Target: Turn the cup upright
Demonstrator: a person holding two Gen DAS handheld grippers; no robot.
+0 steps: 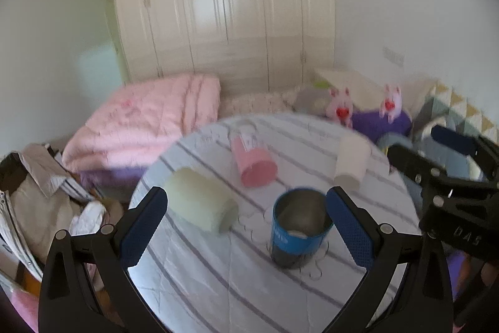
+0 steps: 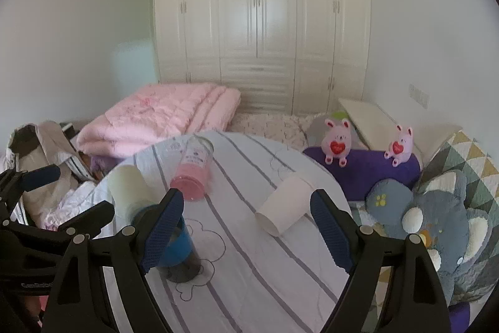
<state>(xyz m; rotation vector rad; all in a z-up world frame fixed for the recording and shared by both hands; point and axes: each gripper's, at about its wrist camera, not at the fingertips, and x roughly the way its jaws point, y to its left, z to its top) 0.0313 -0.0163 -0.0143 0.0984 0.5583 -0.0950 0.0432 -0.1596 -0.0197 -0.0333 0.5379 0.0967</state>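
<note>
A blue cup [image 1: 297, 228] stands upright on the round striped table [image 1: 218, 276], close to the right finger of my open, empty left gripper [image 1: 246, 227]. A pale green cup [image 1: 201, 203], a pink cup [image 1: 254, 159] and a white cup [image 1: 351, 163] lie on their sides. In the right wrist view my right gripper [image 2: 246, 227] is open and empty, with the white cup [image 2: 285, 208] lying just ahead between its fingers. The blue cup [image 2: 177, 248] sits behind its left finger; the pink cup [image 2: 195, 173] and green cup [image 2: 129, 192] lie farther left.
A folded pink quilt [image 2: 162, 117] lies on the bed behind the table. Two pink plush toys [image 2: 338, 142] sit on a purple cushion [image 2: 368, 173] to the right, beside a grey plush [image 2: 436, 220]. Bags and clothes [image 1: 40, 195] are piled at left. A wardrobe [image 2: 262, 8] fills the back wall.
</note>
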